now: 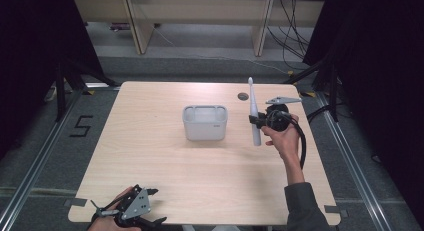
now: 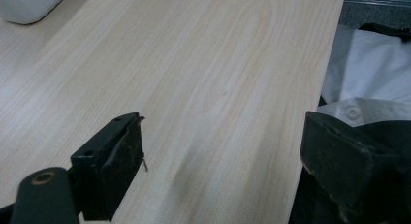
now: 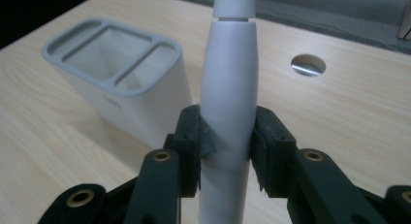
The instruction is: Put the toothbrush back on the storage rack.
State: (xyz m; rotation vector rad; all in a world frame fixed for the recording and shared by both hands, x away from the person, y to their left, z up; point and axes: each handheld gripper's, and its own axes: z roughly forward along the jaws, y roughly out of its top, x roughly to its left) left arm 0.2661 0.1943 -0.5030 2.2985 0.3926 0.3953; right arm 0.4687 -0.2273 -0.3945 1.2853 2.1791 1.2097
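At the lower left of the high view the left gripper (image 1: 131,209) rested at the near edge of the worktop (image 1: 150,156), and in the left gripper view its jaws stood wide apart with bare wood between them and a fold of white cloth (image 2: 368,83) at the right edge of the frame. Near the middle of the high view stood a pale grey holder (image 1: 205,122), a rounded box with an open top; the right gripper view showed its rim split into a wide middle compartment and a narrow slot on each side. Just right of the holder, in the right half of the high view, the right gripper (image 1: 259,120) held an electric toothbrush (image 1: 254,116), its jaws clamped on the thick handle from both sides. The toothbrush was a smooth light grey, upright, its slim neck and head rising toward the upper part of the frame and its base hanging below the jaws; in the right gripper view (image 3: 227,151) the handle (image 3: 228,93) stood straight between the pads, with a seam where the neck joined. The toothbrush stood apart from the holder. Behind it, a round cable hole (image 1: 243,96) pierced the worktop. A hand (image 1: 285,138) and grey sleeve came up from the lower right.
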